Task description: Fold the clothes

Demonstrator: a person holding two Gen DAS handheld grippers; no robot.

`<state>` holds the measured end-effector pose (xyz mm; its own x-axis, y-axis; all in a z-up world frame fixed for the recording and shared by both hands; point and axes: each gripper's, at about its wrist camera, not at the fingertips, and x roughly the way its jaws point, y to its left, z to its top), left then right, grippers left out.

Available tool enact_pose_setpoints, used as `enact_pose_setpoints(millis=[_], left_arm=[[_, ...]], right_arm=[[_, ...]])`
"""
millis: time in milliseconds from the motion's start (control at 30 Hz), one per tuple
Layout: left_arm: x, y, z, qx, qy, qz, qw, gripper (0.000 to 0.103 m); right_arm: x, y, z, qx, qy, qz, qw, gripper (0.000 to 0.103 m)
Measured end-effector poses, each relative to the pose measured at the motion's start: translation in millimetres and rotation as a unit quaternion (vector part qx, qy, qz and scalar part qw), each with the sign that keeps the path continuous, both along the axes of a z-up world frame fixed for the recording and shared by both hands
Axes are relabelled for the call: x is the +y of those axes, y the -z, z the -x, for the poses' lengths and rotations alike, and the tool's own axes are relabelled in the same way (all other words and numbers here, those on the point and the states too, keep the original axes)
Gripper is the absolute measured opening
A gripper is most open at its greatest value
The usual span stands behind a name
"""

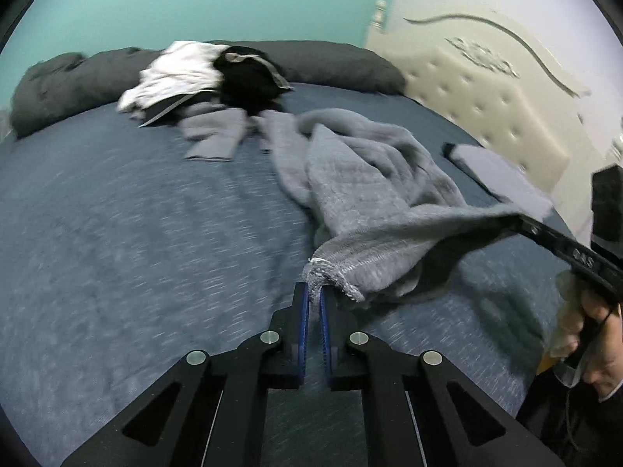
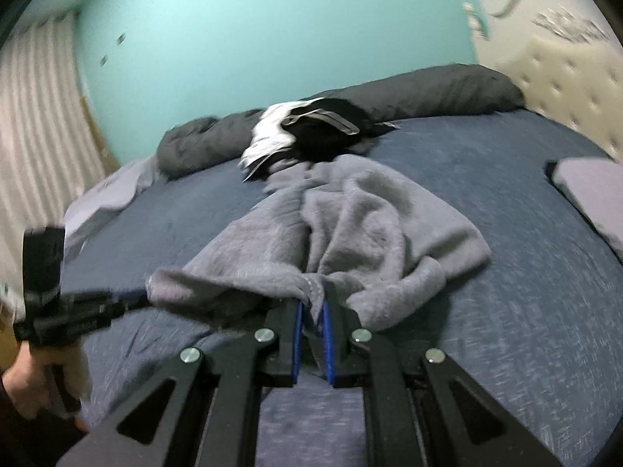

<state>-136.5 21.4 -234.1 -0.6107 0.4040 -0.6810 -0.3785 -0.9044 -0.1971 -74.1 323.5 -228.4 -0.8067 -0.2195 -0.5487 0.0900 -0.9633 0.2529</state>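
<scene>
Two grippers hold the same grey fleece garment above the bed with the dark blue cover. The left gripper has its fingers narrow and pinches a ribbed hem corner. The right gripper also has its fingers narrow, closed on another part of the hem. The garment hangs between them near the front edge of the bed, and the rest of it lies crumpled toward the middle. A pile of white and black clothes lies at the far edge, against a long dark grey pillow. A folded light grey cloth lies near the right edge.
</scene>
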Motion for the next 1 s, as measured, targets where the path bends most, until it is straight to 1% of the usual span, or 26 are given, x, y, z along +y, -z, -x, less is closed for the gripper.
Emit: enact_pose_setpoints(millis=[33,100,167,200,267,300,333,367,433,533,567,600,633,667,700,767,833,867,900,933,967,1000], left_arm=[[-8,-2,-3,0.003,-0.009,0.0,1.0,0.006],[-27,-5,-10,0.004,-0.03,-0.008,0.9995,0.006],[-47,-4,-16,-0.007,-0.048,-0.028,0.9984,0.006],[-54,-1,-17,-0.02,-0.054,-0.041,0.9975,0.006],[-60,15,-14,-0.071,-0.047,-0.058,0.9947,0.006],[-59,22,-15,-0.086,-0.042,-0.06,0.9936,0.007],[-57,27,-16,-0.096,-0.036,-0.058,0.993,0.007],[-55,29,-18,-0.099,-0.031,-0.053,0.9932,0.007],[-51,22,-22,-0.085,-0.024,-0.042,0.9952,0.01],[-54,7,-27,-0.056,-0.028,-0.036,0.9974,0.01],[-57,4,-26,-0.051,-0.03,-0.037,0.9976,0.011],[-59,2,-25,-0.047,-0.031,-0.037,0.9977,0.014],[-62,0,-24,-0.042,-0.033,-0.037,0.9979,0.017],[-64,2,-21,-0.046,-0.035,-0.042,0.9975,0.022],[-65,8,-16,-0.058,-0.036,-0.049,0.9964,0.024],[-64,23,-9,-0.082,-0.037,-0.055,0.9944,0.025],[-65,37,-2,-0.107,-0.045,-0.07,0.9907,0.026],[-64,43,1,-0.118,-0.047,-0.078,0.9888,0.028],[-62,49,6,-0.128,-0.048,-0.082,0.9872,0.034],[-61,55,10,-0.138,-0.048,-0.087,0.9854,0.037],[-59,61,14,-0.148,-0.049,-0.092,0.9835,0.04],[-56,65,18,-0.153,-0.047,-0.094,0.9826,0.04]], right_arm=[[-10,1,0,-0.007,-0.014,-0.006,1.0,0.009],[-28,9,1,-0.038,-0.049,-0.015,0.998,0.009],[-43,21,3,-0.07,-0.079,-0.022,0.994,0.009],[-48,29,4,-0.088,-0.092,-0.023,0.992,0.009],[-54,46,6,-0.134,-0.115,-0.017,0.984,0.012],[-56,52,7,-0.152,-0.113,-0.024,0.982,0.012],[-55,56,6,-0.161,-0.108,-0.032,0.98,0.012],[-53,58,5,-0.167,-0.104,-0.038,0.98,0.012],[-43,54,-1,-0.163,-0.095,-0.024,0.982,0.012],[-28,47,-8,-0.16,-0.082,-0.002,0.984,0.014],[-23,45,-10,-0.159,-0.079,0.006,0.984,0.019],[-20,43,-12,-0.155,-0.076,0.012,0.985,0.021],[-18,41,-15,-0.15,-0.07,0.019,0.986,0.027],[-15,38,-18,-0.147,-0.062,0.023,0.987,0.034],[-12,34,-19,-0.143,-0.053,0.025,0.988,0.036],[-5,25,-20,-0.131,-0.043,0.03,0.99,0.037],[2,18,-19,-0.124,-0.036,0.045,0.991,0.038],[6,16,-18,-0.123,-0.031,0.053,0.991,0.046],[10,18,-16,-0.127,-0.024,0.059,0.99,0.052],[13,22,-12,-0.137,-0.014,0.065,0.988,0.06],[13,29,-7,-0.152,-0.008,0.07,0.986,0.06],[13,35,-2,-0.166,-0.008,0.077,0.983,0.06]])
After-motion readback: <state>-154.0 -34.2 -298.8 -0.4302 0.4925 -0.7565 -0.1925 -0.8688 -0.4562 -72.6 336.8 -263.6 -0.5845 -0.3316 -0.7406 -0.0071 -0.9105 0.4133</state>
